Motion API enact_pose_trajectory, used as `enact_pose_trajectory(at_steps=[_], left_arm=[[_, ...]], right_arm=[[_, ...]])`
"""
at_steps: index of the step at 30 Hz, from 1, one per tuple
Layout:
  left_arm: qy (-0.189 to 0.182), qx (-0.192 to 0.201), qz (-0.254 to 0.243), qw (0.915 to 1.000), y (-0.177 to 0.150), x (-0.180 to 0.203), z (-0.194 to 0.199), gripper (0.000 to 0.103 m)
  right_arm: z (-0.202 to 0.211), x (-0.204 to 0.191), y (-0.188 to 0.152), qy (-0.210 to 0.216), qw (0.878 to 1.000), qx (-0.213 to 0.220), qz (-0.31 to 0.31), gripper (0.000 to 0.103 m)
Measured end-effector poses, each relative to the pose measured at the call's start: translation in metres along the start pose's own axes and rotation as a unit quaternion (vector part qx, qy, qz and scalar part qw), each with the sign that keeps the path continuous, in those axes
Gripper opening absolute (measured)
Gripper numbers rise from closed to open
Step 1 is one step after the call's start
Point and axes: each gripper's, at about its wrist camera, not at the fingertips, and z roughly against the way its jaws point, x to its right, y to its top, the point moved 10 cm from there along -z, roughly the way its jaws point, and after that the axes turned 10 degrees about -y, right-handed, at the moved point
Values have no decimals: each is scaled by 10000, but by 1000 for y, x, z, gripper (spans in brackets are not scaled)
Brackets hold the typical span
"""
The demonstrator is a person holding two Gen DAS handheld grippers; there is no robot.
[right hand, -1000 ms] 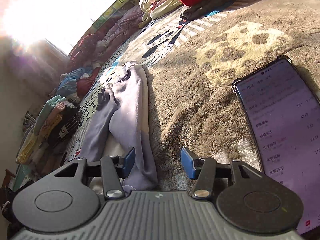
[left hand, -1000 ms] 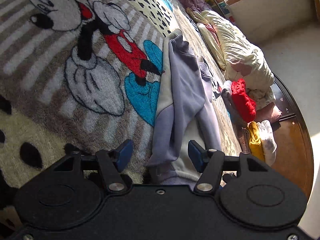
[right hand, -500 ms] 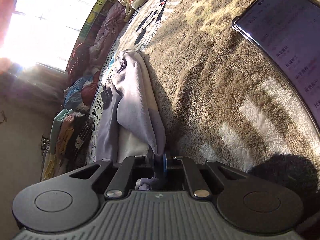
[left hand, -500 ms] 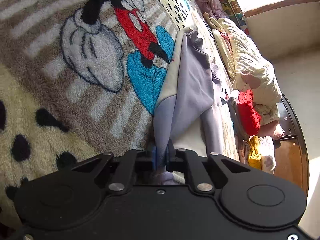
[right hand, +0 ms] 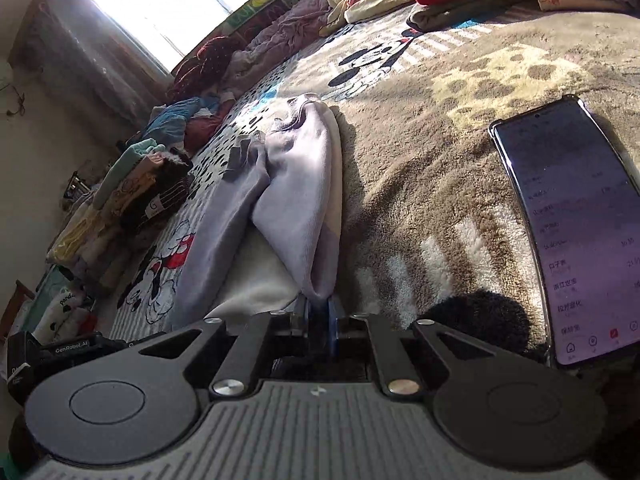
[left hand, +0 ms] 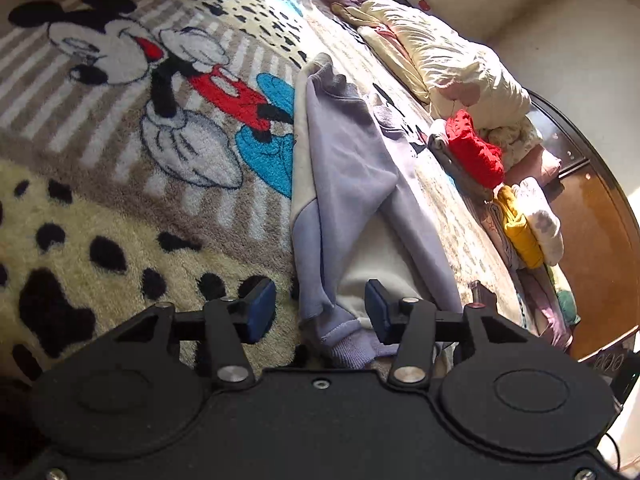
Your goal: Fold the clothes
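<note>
A lilac sweatshirt [left hand: 348, 168] with a cream lining lies lengthwise on the cartoon-mouse blanket [left hand: 100, 220], its sleeves folded in. My left gripper [left hand: 319, 308] hovers over the near end with its jaws opening. The ribbed cuff [left hand: 352, 344] lies loose between the blue pads, touching neither. In the right wrist view the same sweatshirt [right hand: 296, 200] runs away from my right gripper [right hand: 320, 312]. Its pads pinch a fold of the lilac cloth, and the jaws are starting to ease apart.
A phone [right hand: 572, 220] with a lit screen lies on the blanket to the right. Folded clothes [right hand: 140, 192] are stacked at the left edge. A red sweater [left hand: 476, 148], a yellow garment [left hand: 520, 236] and rumpled bedding [left hand: 452, 64] line the far side.
Both grippers came down from open and closed on the sweatshirt's near end. Since then the left has opened and let go of the cuff; the right still pinches the cloth. Both views have rolled.
</note>
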Motion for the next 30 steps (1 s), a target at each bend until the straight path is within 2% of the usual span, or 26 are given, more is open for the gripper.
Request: enact_pose_trajectory(at_steps=[1, 2, 3, 4, 5, 7, 9, 11, 12, 13, 15, 17, 18, 21, 23, 24, 25, 26, 27, 28, 29, 30], left_arm=[[86, -52, -693, 9975, -1, 11, 5, 50], [167, -115, -1303, 9913, -5, 19, 8, 50], [250, -176, -1914, 9810, -9, 27, 10, 50], [353, -221, -2530, 9666, -15, 32, 11, 50], [470, -263, -3035, 9513, -22, 34, 11, 50], [657, -430, -3986, 9138, -38, 34, 10, 50], [863, -639, -4835, 8687, -55, 25, 5, 51], [1093, -806, -5587, 8182, -66, 17, -3, 51], [1181, -813, -5875, 7964, -68, 14, -8, 51], [1257, -815, -6147, 7744, -70, 12, -12, 51], [1269, -786, -6573, 7387, -72, 13, -19, 51], [1386, -725, -7010, 6958, -72, 15, -27, 51], [1436, -704, -7122, 6835, -69, 15, -31, 52], [1514, -565, -7361, 6573, -61, 18, -39, 52], [1556, -426, -7527, 6383, -63, 20, -42, 52], [1566, -350, -7578, 6325, -66, 21, -42, 51], [1591, -287, -7594, 6302, -67, 21, -42, 51], [1620, -244, -7572, 6323, -66, 20, -42, 51], [1635, -220, -7536, 6363, -65, 20, -42, 49], [1638, -219, -7532, 6367, -65, 21, -42, 47], [1633, -252, -7550, 6345, -66, 21, -44, 41], [1634, -294, -7571, 6319, -68, 21, -45, 37]], right_arm=[[9, -8, 1, -157, 9979, 185, 602, 17], [18, -17, 2, -321, 9906, 386, 1271, 19], [27, -25, 0, -465, 9778, 590, 1954, 29], [32, -31, -4, -620, 9601, 772, 2614, 40], [37, -38, -9, -779, 9376, 944, 3254, 43], [42, -43, -22, -1006, 8941, 1155, 4208, 44], [37, -44, -37, -1267, 8431, 1248, 5076, 45], [27, -39, -52, -1542, 7950, 1242, 5734, 45], [20, -36, -60, -1677, 7666, 1239, 6073, 45], [16, -34, -66, -1743, 7496, 1266, 6258, 45], [8, -31, -74, -1830, 7237, 1339, 6518, 45], [3, -32, -78, -1886, 7057, 1479, 6668, 47], [0, -34, -79, -1905, 6964, 1554, 6742, 47], [-8, -41, -77, -1897, 6719, 1768, 6937, 47], [-12, -47, -75, -1856, 6633, 1914, 6993, 46], [-13, -49, -74, -1853, 6592, 2004, 7007, 45], [-14, -50, -76, -1847, 6567, 2054, 7018, 45], [-15, -51, -77, -1838, 6547, 2089, 7028, 44], [-16, -52, -79, -1829, 6526, 2125, 7039, 40], [-17, -53, -81, -1786, 6520, 2138, 7052, 35], [-19, -54, -83, -1719, 6564, 2093, 7041, 32], [-21, -54, -84, -1646, 6622, 2032, 7022, 22]])
